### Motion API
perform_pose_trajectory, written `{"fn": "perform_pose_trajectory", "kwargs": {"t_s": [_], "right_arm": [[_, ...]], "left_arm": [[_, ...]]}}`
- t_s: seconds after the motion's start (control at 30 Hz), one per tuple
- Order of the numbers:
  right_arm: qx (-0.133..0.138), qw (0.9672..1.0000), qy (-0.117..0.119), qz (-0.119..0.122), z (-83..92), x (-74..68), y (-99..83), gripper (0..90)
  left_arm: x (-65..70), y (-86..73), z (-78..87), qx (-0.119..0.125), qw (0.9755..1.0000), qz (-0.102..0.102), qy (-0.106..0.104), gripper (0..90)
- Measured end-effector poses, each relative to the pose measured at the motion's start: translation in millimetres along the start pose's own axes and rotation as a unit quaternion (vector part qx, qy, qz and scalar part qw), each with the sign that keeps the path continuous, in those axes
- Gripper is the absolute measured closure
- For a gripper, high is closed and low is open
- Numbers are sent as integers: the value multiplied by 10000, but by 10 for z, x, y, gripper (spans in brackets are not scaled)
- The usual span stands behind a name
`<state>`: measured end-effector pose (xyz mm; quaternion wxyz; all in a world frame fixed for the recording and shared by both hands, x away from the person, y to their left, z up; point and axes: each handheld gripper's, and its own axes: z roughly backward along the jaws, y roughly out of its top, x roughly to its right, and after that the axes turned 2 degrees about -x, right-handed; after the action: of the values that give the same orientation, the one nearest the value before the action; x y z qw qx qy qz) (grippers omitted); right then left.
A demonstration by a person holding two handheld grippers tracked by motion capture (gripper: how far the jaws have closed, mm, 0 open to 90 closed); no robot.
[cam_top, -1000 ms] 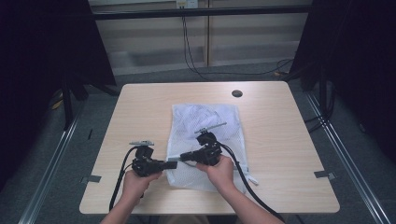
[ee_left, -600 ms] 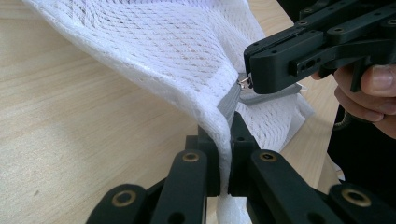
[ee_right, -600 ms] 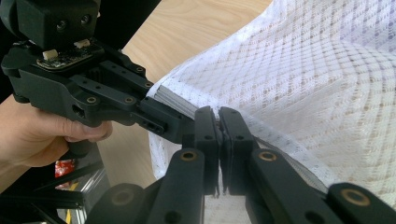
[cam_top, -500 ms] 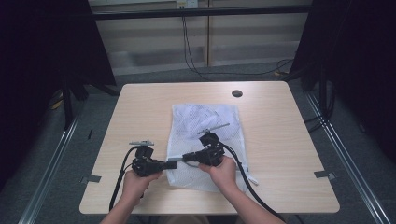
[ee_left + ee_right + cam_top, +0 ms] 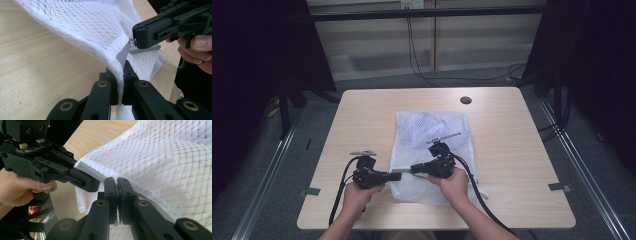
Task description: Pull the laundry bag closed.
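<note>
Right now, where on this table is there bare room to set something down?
The light wooden table is bare left of the white mesh laundry bag, and right of it up to the round dark grommet hole. It is crowded at the bag's near-left corner, where the left gripper and right gripper clamp it.

The table is evenly and softly lit from above in the high view, while the surroundings to both sides are lost in near-black. Only faint, short shadows are cast on the wood. No glare is seen. Slight bending of straight lines is perhaps present toward the edges of that view. In the left gripper view the white mesh bag is rendered sharply, its weave resolved. In the right gripper view the far mesh is softened and slightly washed out.
</note>
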<state>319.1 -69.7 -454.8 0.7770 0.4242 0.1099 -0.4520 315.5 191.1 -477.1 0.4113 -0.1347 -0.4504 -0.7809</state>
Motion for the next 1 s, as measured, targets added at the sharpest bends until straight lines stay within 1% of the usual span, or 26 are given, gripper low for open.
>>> {"fn": "perform_pose_trajectory", "kwargs": {"t_s": [0.1,0.27,0.33,0.37,0.43,0.53,0.67,0.8,0.87,1.0], "right_arm": [[-2,10000,3,17,2,-4,-1,869],[-6,10000,2,30,3,-1,-10,870],[-3,10000,6,30,2,2,-13,870],[-13,10000,-28,37,4,6,-15,870],[4,10000,5,0,14,26,-25,870],[-9,10000,-19,24,19,22,-30,869],[-8,10000,-13,15,25,26,-32,869],[-12,10000,-31,59,28,23,-37,870],[-13,10000,-26,22,29,25,-40,869],[-6,10000,-6,24,29,29,-42,870]], "left_arm": [[0,1,3,-6,10000,16,-12,878],[-2,2,1,-44,10000,-33,-5,878],[1,1,1,-36,10000,-19,3,879],[3,0,2,-23,10000,0,5,879],[6,1,3,-22,10000,-17,-5,878],[14,1,-4,-22,10000,-4,11,878],[16,5,-1,-60,9999,-80,31,879],[22,5,-6,-79,9999,-69,31,879],[20,6,-3,-84,9999,-84,29,879],[18,7,-3,-75,9999,-82,36,879]]}}
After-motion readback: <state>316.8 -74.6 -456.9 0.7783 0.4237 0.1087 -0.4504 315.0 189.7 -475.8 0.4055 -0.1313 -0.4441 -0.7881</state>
